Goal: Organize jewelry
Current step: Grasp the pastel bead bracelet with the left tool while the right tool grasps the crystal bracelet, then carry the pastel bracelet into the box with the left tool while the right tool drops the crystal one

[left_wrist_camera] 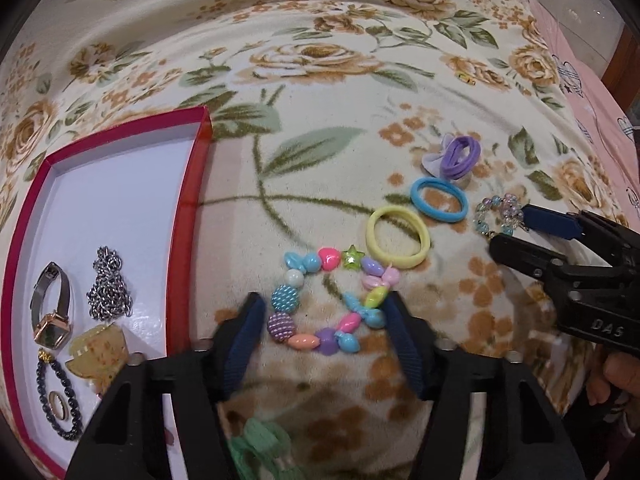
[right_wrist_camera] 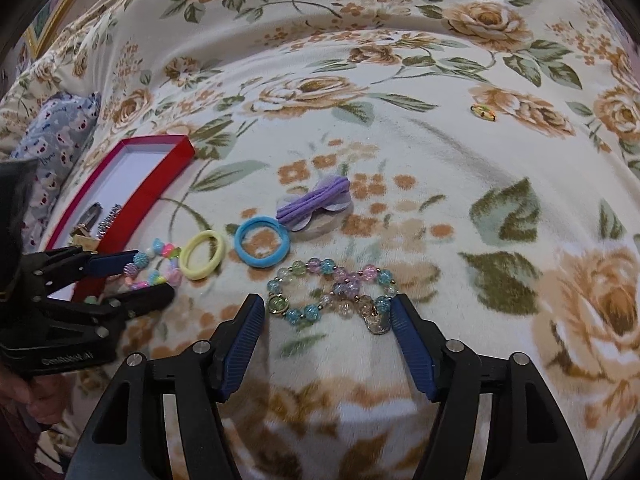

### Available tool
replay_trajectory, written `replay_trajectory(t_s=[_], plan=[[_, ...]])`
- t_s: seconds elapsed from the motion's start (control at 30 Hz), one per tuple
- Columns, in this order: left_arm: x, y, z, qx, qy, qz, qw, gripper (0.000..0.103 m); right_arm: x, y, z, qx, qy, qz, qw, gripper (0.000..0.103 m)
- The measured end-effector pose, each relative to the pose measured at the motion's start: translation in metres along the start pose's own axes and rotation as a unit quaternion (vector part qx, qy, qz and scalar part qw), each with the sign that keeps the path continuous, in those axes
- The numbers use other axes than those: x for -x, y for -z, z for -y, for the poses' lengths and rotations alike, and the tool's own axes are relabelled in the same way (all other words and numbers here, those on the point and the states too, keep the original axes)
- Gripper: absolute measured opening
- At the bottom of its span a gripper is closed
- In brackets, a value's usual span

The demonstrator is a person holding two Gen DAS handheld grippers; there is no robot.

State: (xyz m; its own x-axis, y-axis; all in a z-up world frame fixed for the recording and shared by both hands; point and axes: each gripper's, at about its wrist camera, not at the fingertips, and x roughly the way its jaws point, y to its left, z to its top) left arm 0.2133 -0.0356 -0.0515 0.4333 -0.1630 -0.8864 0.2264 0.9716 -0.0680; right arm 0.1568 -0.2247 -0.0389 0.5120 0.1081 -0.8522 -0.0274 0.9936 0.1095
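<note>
While the lower part of the red box (left_wrist_camera: 188, 184) runs out of the left wrist view, five pieces can be counted on its white floor: a watch (left_wrist_camera: 52, 308), a heap of silver chain (left_wrist_camera: 109, 284), a yellowish hair claw (left_wrist_camera: 98, 350) partly hidden by the left gripper (left_wrist_camera: 324, 312), a dark bead bracelet (left_wrist_camera: 56, 400) and a small ring (left_wrist_camera: 58, 402) inside its loop. The left gripper's jaws stand apart on either side of the multicolored bead bracelet (left_wrist_camera: 332, 300), which lies on the floral blanket (left_wrist_camera: 320, 80) just right of the box. Three hair ties follow in a row: a yellow hair tie (left_wrist_camera: 398, 242), a blue hair tie (left_wrist_camera: 439, 200) and a purple hair tie (left_wrist_camera: 458, 156). A green fabric piece (left_wrist_camera: 260, 444) at the bottom edge is blurred. At the right, the right gripper (left_wrist_camera: 508, 228) has its tips at the clear bead bracelet (left_wrist_camera: 498, 214), part of it hidden. In the right wrist view, the right gripper (right_wrist_camera: 328, 312) shows jaws apart, flanking the clear bead bracelet (right_wrist_camera: 336, 292), twisted into two loops with one charm. The same three ties lie beyond, and the red box (right_wrist_camera: 132, 184) is cut off behind the left gripper (right_wrist_camera: 136, 276), whose jaws are spread around the multicolored bead bracelet (right_wrist_camera: 154, 268). A small yellow item (right_wrist_camera: 484, 112) far back is too small to identify.
</note>
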Motion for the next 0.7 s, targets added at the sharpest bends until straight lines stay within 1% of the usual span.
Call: replay_trajectory(t_s=[0.03,0.07,0.1,0.13,0.17,0.2,0.37,0.53,0.7], plan=[[0.0,-0.001,0.0,0.0,0.002,0.003,1.0,0.035,-0.001,0.0,-0.001,0.003,0.007,0.003,1.0,0.06],[0.0,-0.002,-0.001,0.002,0.009,0.004,1.0,0.026,-0.002,-0.001,-0.001,0.005,0.012,0.005,1.0,0.049],[0.001,-0.002,-0.002,0.005,0.014,0.004,0.9999,0.02,-0.003,-0.001,-0.001,0.008,0.023,0.009,1.0,0.037],[0.001,-0.002,-0.003,0.009,0.02,0.005,0.9997,0.016,-0.003,-0.002,-0.001,0.008,0.027,0.011,1.0,0.027],[0.002,-0.002,-0.004,0.011,0.022,0.006,0.9997,0.016,-0.003,-0.002,0.001,0.004,0.028,0.013,1.0,0.012],[0.003,-0.001,-0.006,0.012,0.024,0.008,0.9996,0.016,-0.002,-0.002,0.004,-0.005,0.024,0.014,1.0,0.009],[0.018,0.006,-0.009,0.022,0.043,0.022,0.9986,0.016,0.011,-0.002,0.006,-0.023,0.003,0.029,0.999,0.009],[0.044,0.016,-0.015,0.032,0.052,0.044,0.9972,0.016,0.034,-0.002,-0.011,-0.019,-0.026,0.052,0.998,0.009],[0.07,0.028,-0.024,0.042,0.05,0.065,0.9958,0.016,0.05,-0.003,-0.031,-0.007,-0.052,0.065,0.997,0.009]])
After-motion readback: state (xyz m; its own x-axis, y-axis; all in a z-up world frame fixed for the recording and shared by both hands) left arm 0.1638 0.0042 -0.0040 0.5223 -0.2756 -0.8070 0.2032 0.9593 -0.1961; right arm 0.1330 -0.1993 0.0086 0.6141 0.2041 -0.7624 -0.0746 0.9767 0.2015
